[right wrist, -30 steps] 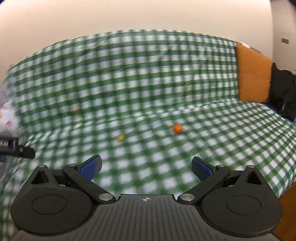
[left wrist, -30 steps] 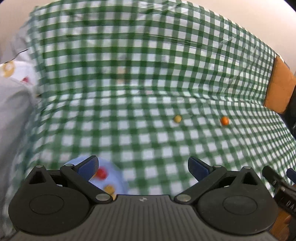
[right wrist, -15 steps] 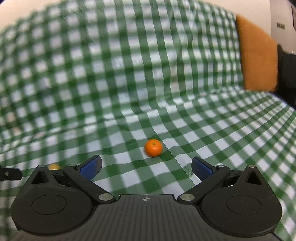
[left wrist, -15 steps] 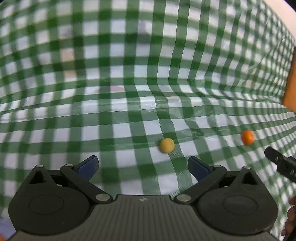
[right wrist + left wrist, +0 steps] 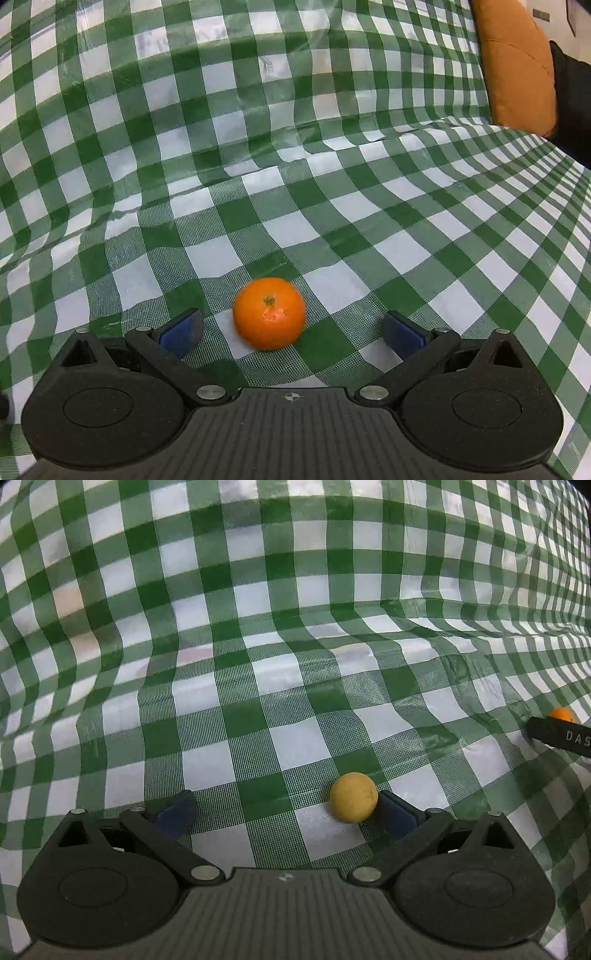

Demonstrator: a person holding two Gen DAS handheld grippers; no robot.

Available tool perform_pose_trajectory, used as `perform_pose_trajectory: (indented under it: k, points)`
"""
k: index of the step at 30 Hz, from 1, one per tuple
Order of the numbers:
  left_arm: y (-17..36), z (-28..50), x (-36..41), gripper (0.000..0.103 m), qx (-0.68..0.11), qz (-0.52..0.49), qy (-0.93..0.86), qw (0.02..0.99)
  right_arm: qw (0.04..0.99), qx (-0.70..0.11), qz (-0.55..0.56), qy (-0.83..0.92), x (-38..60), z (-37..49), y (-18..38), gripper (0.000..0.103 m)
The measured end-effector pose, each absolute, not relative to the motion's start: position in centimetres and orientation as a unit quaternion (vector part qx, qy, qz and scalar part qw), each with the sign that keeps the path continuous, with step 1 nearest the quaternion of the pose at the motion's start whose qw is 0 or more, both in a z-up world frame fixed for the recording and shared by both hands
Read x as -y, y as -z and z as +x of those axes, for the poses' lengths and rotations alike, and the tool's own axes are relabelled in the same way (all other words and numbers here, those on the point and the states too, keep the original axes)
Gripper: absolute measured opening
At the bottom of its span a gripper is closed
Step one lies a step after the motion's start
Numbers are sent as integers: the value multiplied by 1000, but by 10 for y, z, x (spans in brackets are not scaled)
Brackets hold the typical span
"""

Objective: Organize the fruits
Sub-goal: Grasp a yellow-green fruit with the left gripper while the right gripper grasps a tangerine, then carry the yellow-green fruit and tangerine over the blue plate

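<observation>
A small round yellow fruit (image 5: 353, 796) lies on the green-and-white checked cloth (image 5: 280, 664). My left gripper (image 5: 284, 814) is open around it, and the fruit sits right against the right blue pad (image 5: 397, 816). A mandarin orange (image 5: 269, 313) rests on the same cloth (image 5: 295, 166) in the right wrist view. My right gripper (image 5: 291, 332) is open, with the mandarin between its blue pads, nearer the left pad (image 5: 181, 332). The left wrist view also catches the mandarin (image 5: 562, 713) at the far right, behind the black body of the other gripper (image 5: 561, 735).
The cloth covers a soft seat and rises into a backrest behind the fruits. An orange cushion (image 5: 515, 66) leans at the right end, with a dark object (image 5: 572, 96) beside it.
Both grippers have moved forward and down onto the seat. The yellow fruit now lies between the left pads and the mandarin between the right pads. Both stay open.
</observation>
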State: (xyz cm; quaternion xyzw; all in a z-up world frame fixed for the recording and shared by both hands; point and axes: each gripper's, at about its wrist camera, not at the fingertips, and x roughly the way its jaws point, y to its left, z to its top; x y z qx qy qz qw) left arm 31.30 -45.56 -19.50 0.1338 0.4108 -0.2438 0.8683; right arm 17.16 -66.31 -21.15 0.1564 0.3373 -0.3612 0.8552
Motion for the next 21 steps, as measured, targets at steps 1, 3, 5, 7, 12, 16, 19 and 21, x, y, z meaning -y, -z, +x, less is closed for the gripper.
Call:
perform_pose_trajectory:
  k: [1, 3, 5, 7, 12, 16, 19, 21]
  points:
    - [194, 315, 456, 102, -416, 130, 246, 866, 856, -336, 157, 361, 662, 171, 211, 102]
    - [188, 315, 448, 63, -402, 111, 265, 870, 853, -330, 156, 373, 659, 166, 207, 81]
    - [181, 312, 442, 27, -386, 101, 296, 868, 854, -326, 151, 377, 655, 161, 201, 38]
    - [179, 307, 439, 26, -379, 96, 312, 866, 853, -332, 147, 374, 651, 159, 199, 37]
    - [162, 287, 422, 26, -374, 94, 324, 864, 858, -315, 166, 371, 640, 138, 186, 37]
    - [137, 261, 393, 26, -381, 72, 322, 864, 871, -301, 174, 348, 613, 114, 163, 37]
    - [118, 239, 368, 26, -392, 47, 320, 861, 885, -289, 175, 321, 584, 93, 142, 37]
    - [103, 222, 348, 26, -394, 36, 316, 862, 893, -287, 178, 299, 563, 80, 127, 37]
